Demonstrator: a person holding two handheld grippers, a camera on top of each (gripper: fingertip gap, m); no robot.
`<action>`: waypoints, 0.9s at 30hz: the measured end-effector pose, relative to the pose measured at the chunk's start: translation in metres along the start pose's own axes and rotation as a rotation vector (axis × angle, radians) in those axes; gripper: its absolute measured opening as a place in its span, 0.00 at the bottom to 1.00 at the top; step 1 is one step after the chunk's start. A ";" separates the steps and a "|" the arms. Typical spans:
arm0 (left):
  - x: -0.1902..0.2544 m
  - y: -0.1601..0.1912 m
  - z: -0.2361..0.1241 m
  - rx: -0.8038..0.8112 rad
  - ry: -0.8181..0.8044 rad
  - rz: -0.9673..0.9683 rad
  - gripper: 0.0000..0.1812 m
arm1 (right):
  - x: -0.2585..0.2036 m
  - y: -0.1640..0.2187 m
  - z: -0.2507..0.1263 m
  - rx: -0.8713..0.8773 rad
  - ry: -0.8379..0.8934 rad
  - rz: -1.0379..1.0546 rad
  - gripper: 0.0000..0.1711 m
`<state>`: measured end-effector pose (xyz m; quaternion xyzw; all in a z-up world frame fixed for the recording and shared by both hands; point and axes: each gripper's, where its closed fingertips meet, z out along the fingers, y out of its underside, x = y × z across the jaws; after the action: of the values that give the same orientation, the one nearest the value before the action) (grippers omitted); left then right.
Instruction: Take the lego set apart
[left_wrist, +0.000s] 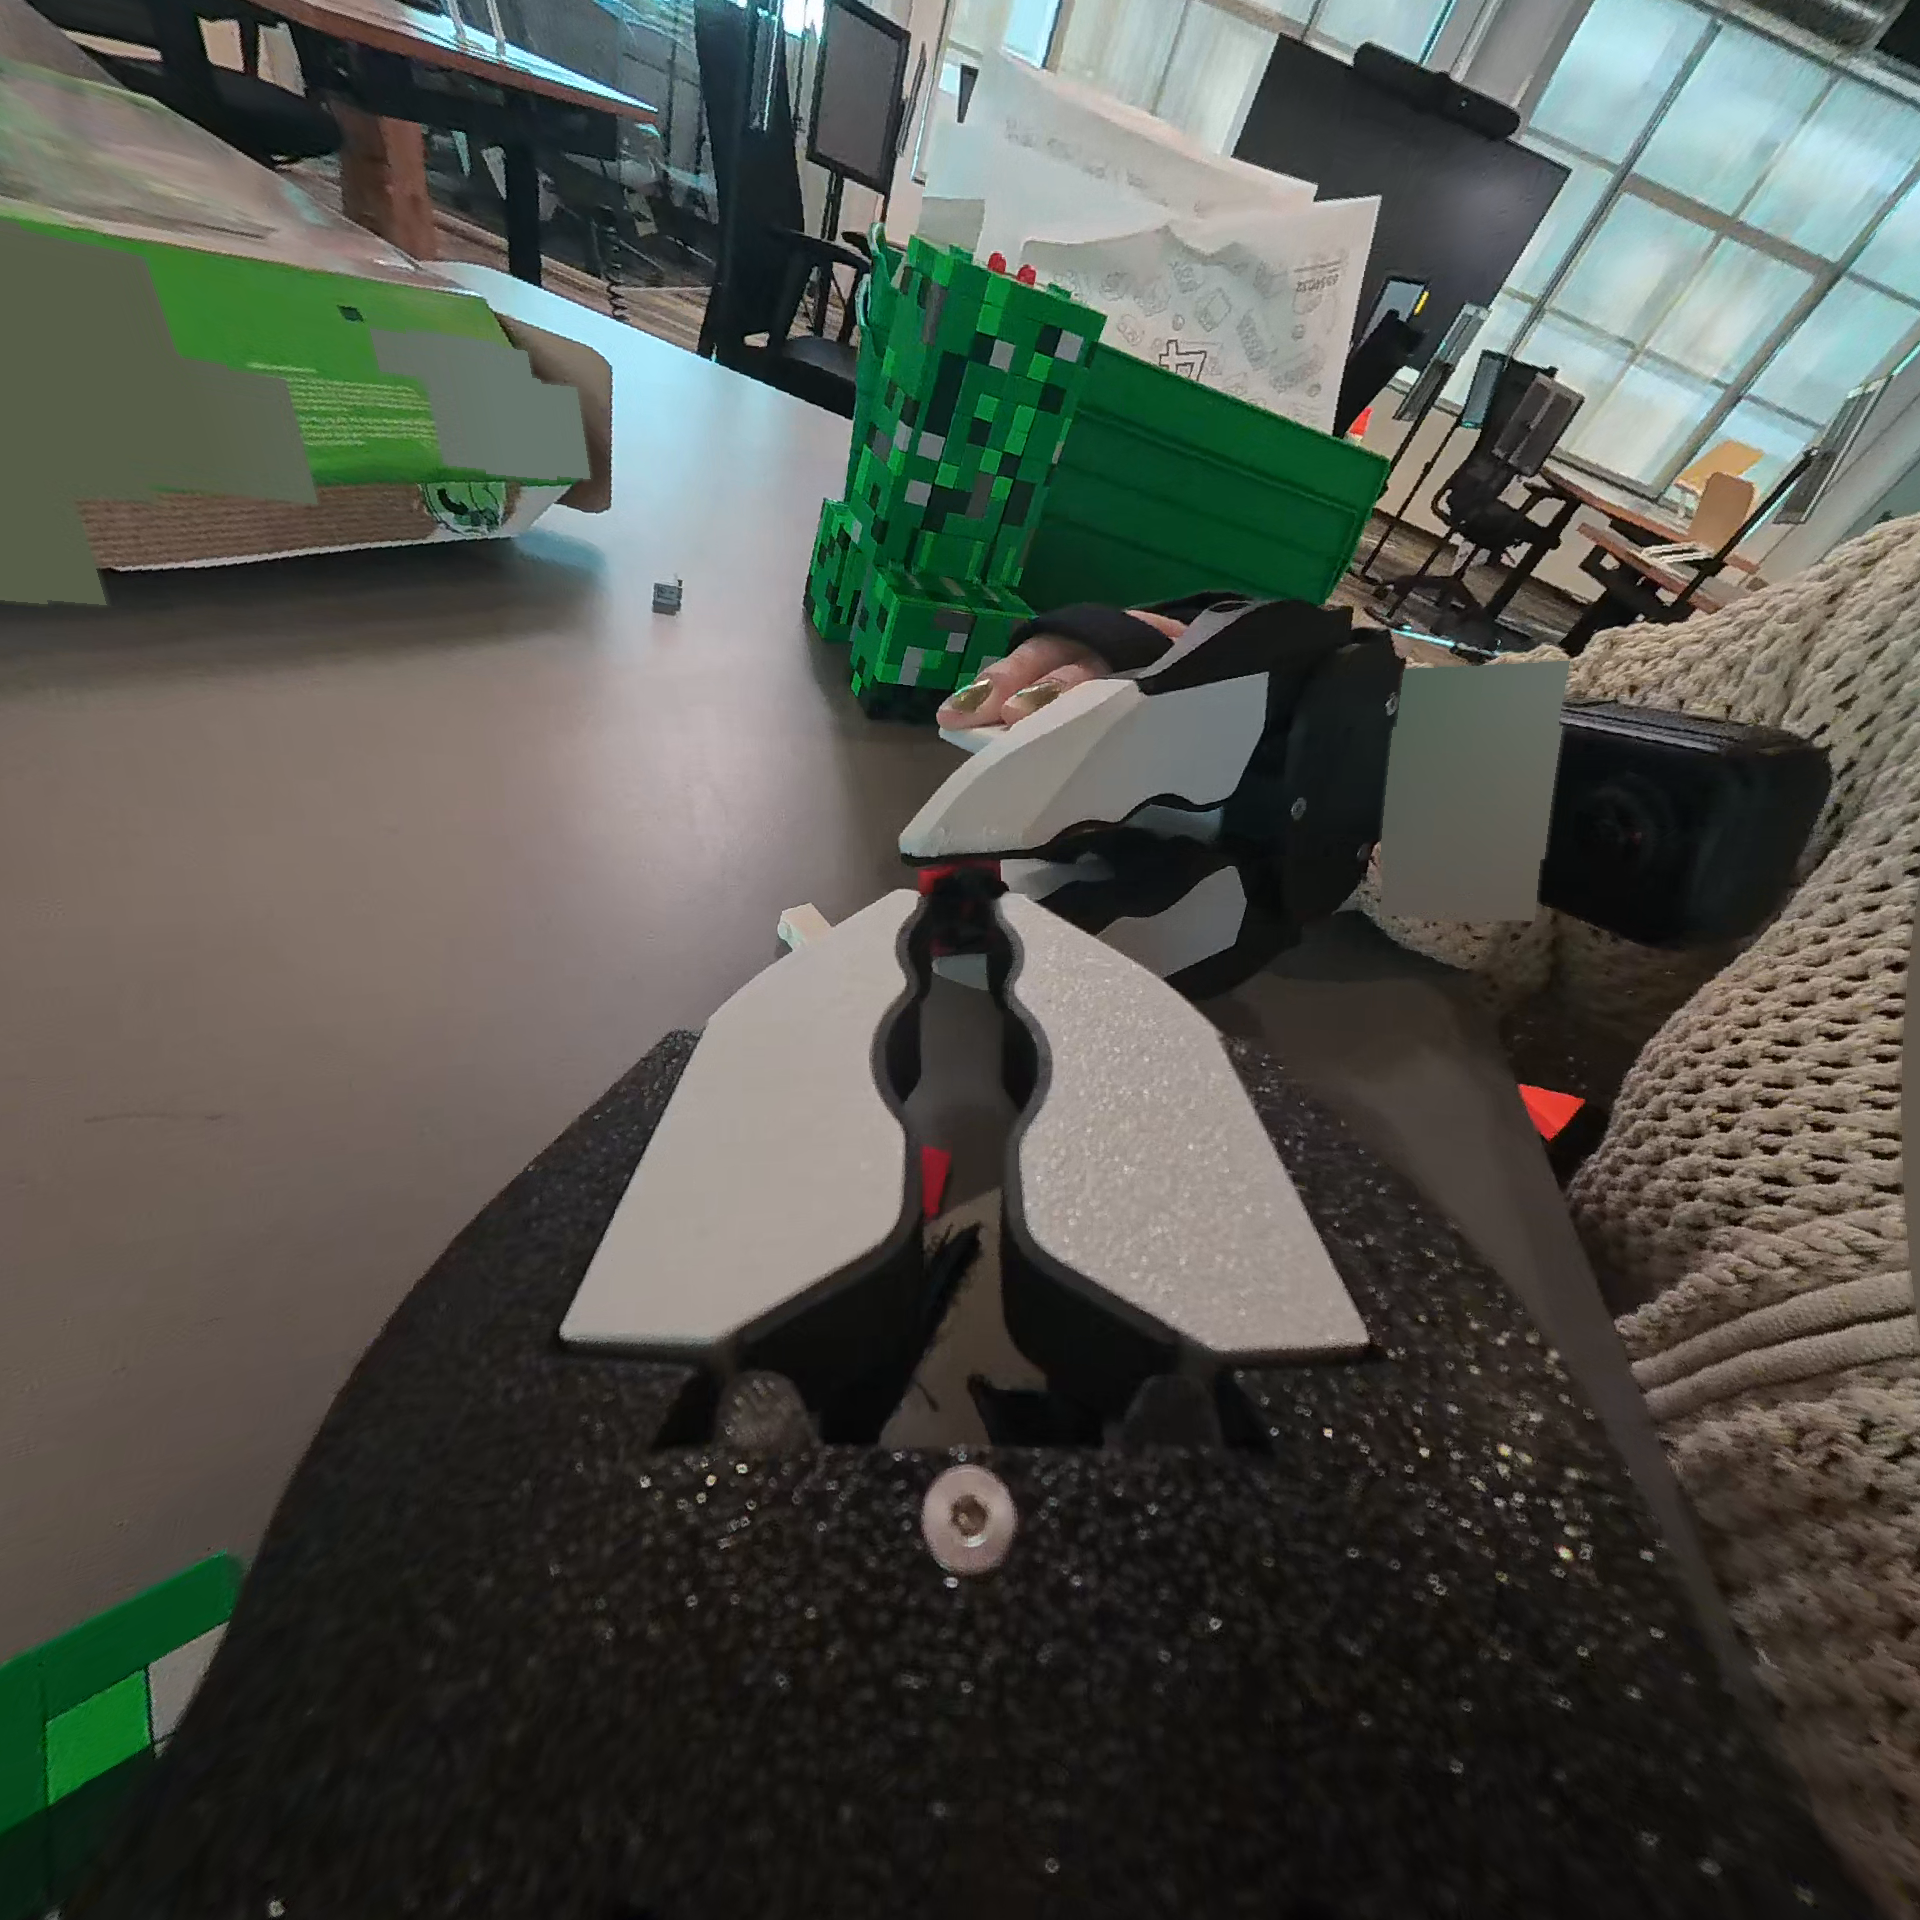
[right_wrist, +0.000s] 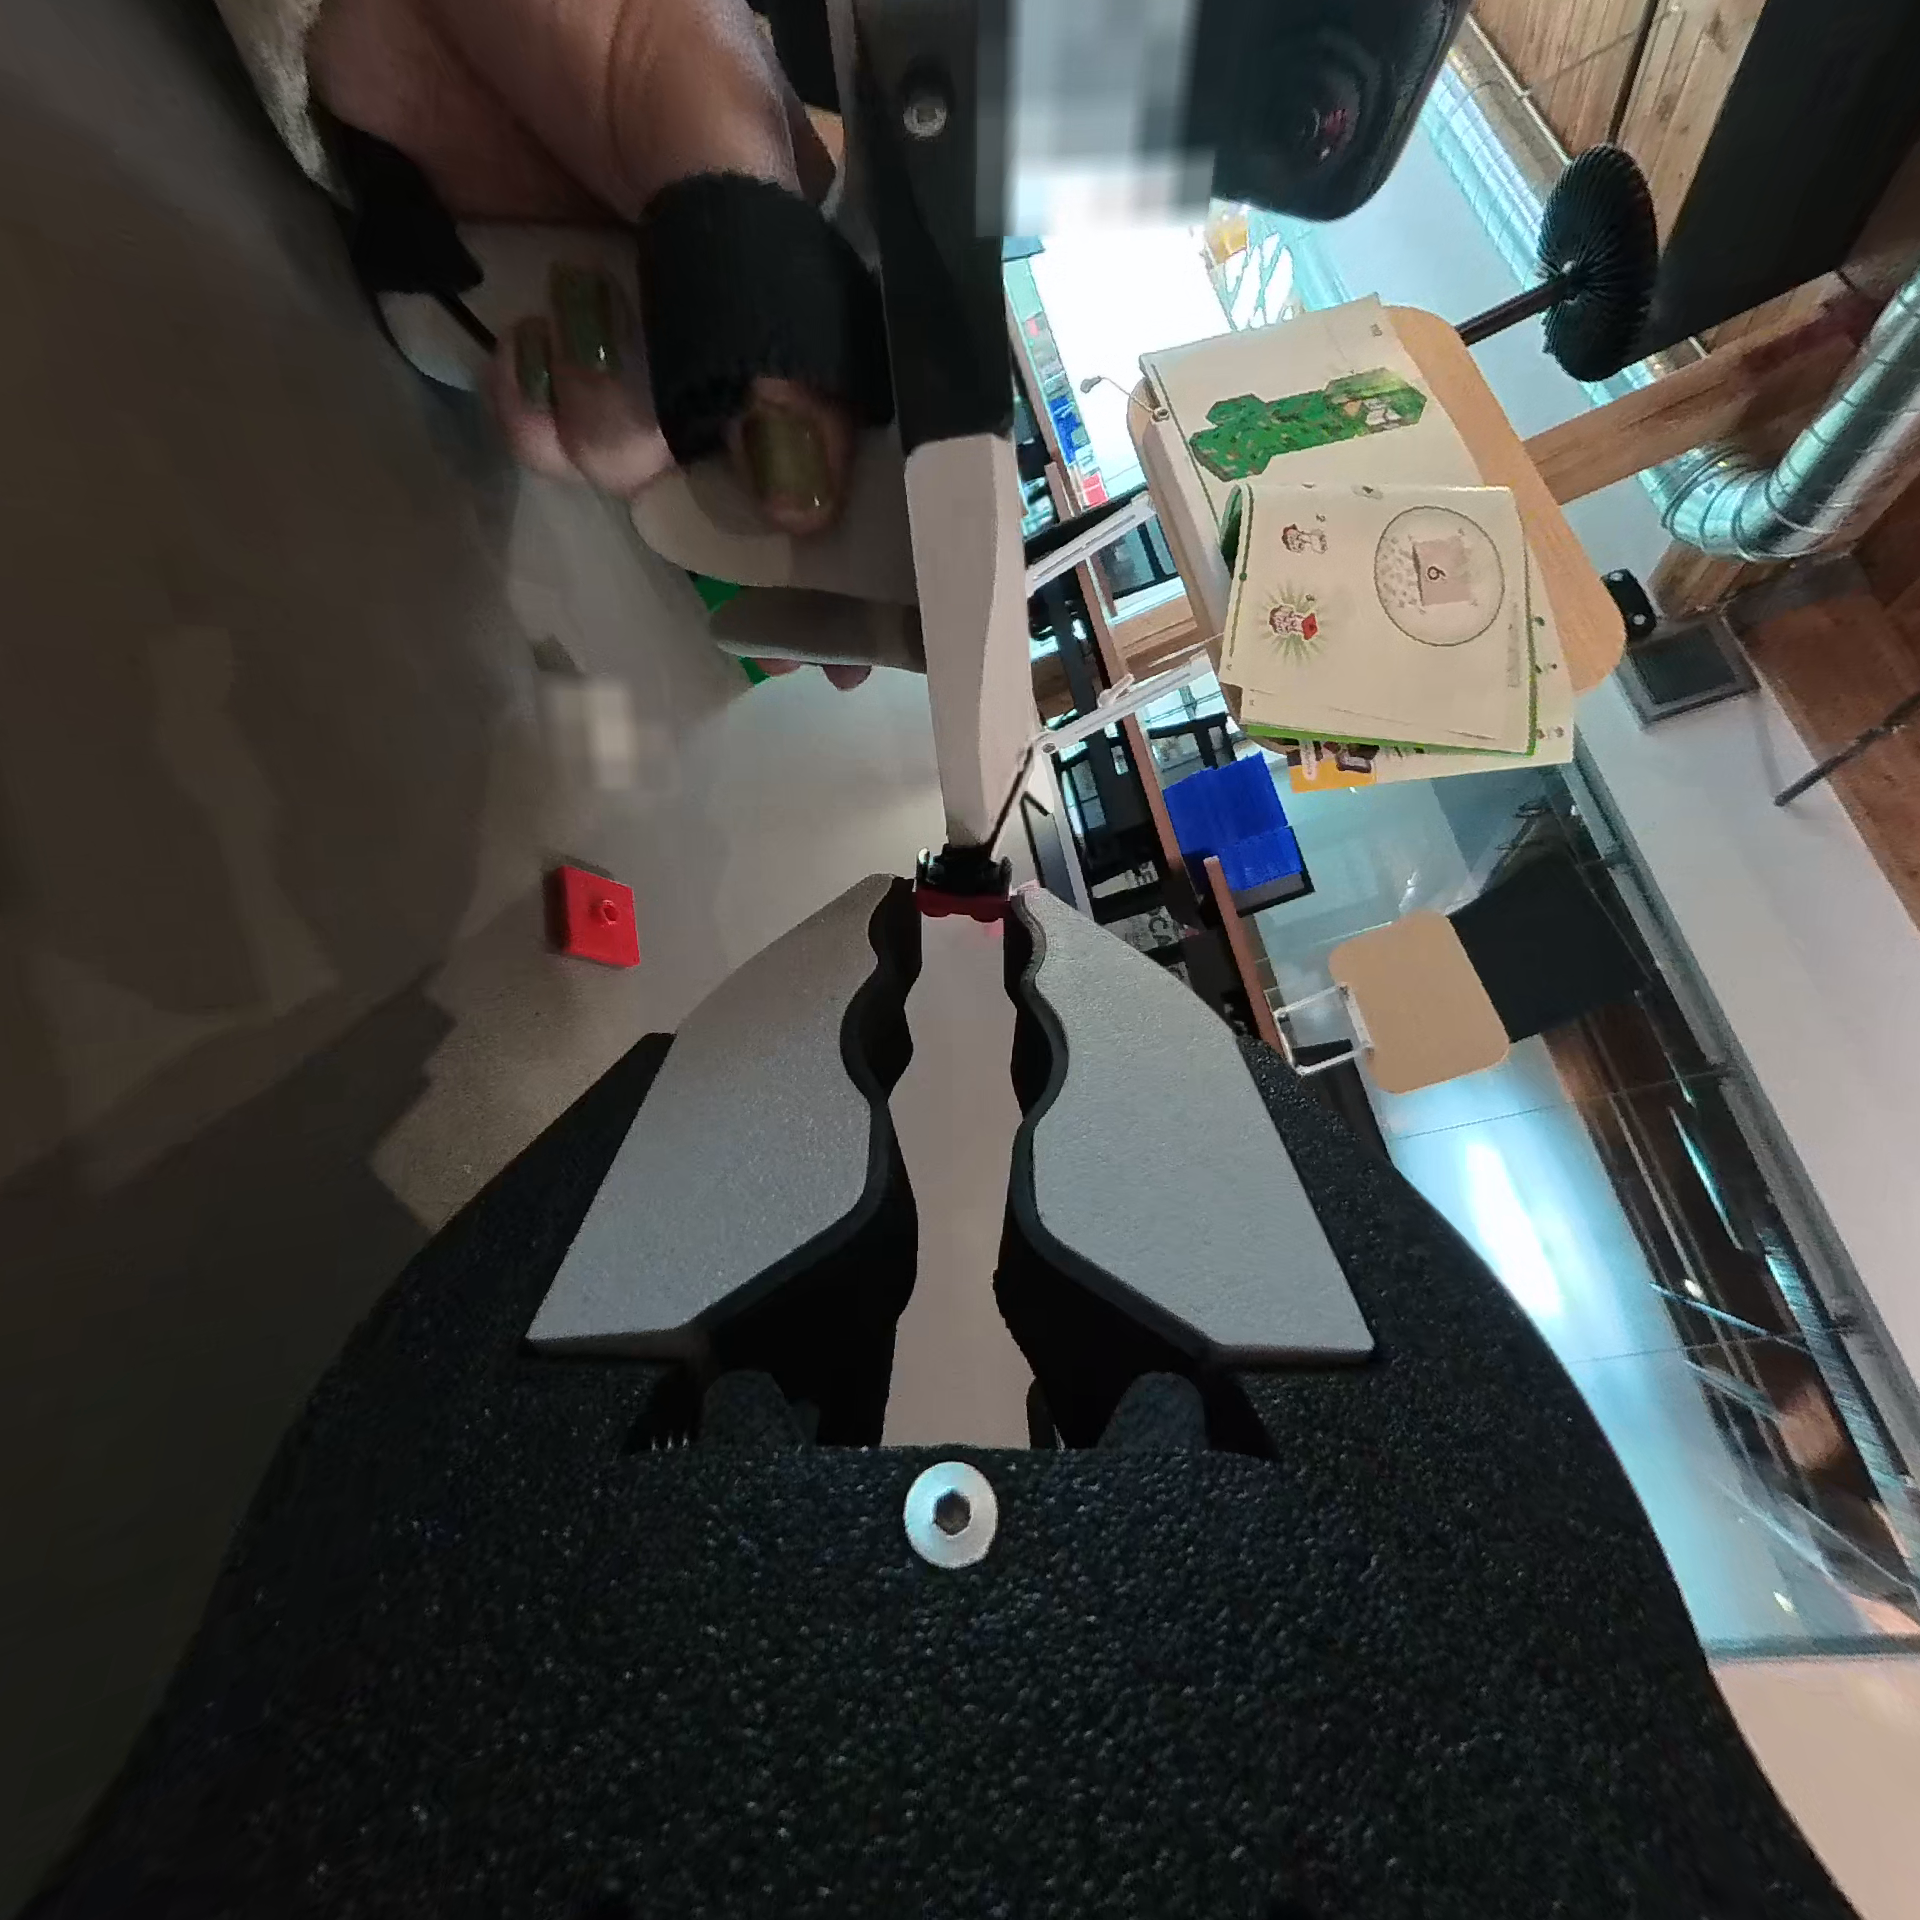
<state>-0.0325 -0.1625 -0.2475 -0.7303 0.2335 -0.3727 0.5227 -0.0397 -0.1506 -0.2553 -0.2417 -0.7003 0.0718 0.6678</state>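
Observation:
A small red and black lego piece (left_wrist: 961, 902) is held between both grippers just above the dark table (left_wrist: 416, 831). My left gripper (left_wrist: 958, 920) is shut on its black end. My right gripper (left_wrist: 951, 850) comes in from the right, held by a hand, and meets the piece from above. In the right wrist view my right gripper (right_wrist: 961, 909) is shut on the red end of the piece (right_wrist: 961, 894), and the left gripper (right_wrist: 966, 826) touches it from the far side. The green blocky lego figure (left_wrist: 956, 468) stands upright behind them.
A green bin (left_wrist: 1205, 488) stands behind the figure. An open cardboard box (left_wrist: 312, 416) lies at left. A small dark piece (left_wrist: 666, 596), a white piece (left_wrist: 800, 925) and a red plate (right_wrist: 594, 914) lie on the table. A green lego part (left_wrist: 94, 1704) is at bottom left. An instruction booklet (right_wrist: 1382, 613) lies farther off. Left and right tips are no more than a few centimetres apart. The green blocky lego figure (left_wrist: 956, 468) sits 20 cm or so from the ends of my right fingers.

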 end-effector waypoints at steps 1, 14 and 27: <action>-0.001 0.000 0.000 0.002 0.000 -0.004 0.05 | 0.000 0.000 0.000 0.000 0.002 0.001 0.09; -0.005 0.006 0.001 -0.035 0.030 -0.147 0.03 | -0.006 0.005 0.003 -0.037 -0.031 0.011 0.09; -0.010 0.008 0.002 -0.049 0.055 -0.235 0.02 | -0.008 0.011 0.006 -0.097 -0.037 0.023 0.09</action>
<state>-0.0368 -0.1566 -0.2585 -0.7547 0.1694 -0.4455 0.4508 -0.0433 -0.1436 -0.2678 -0.2805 -0.7124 0.0496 0.6414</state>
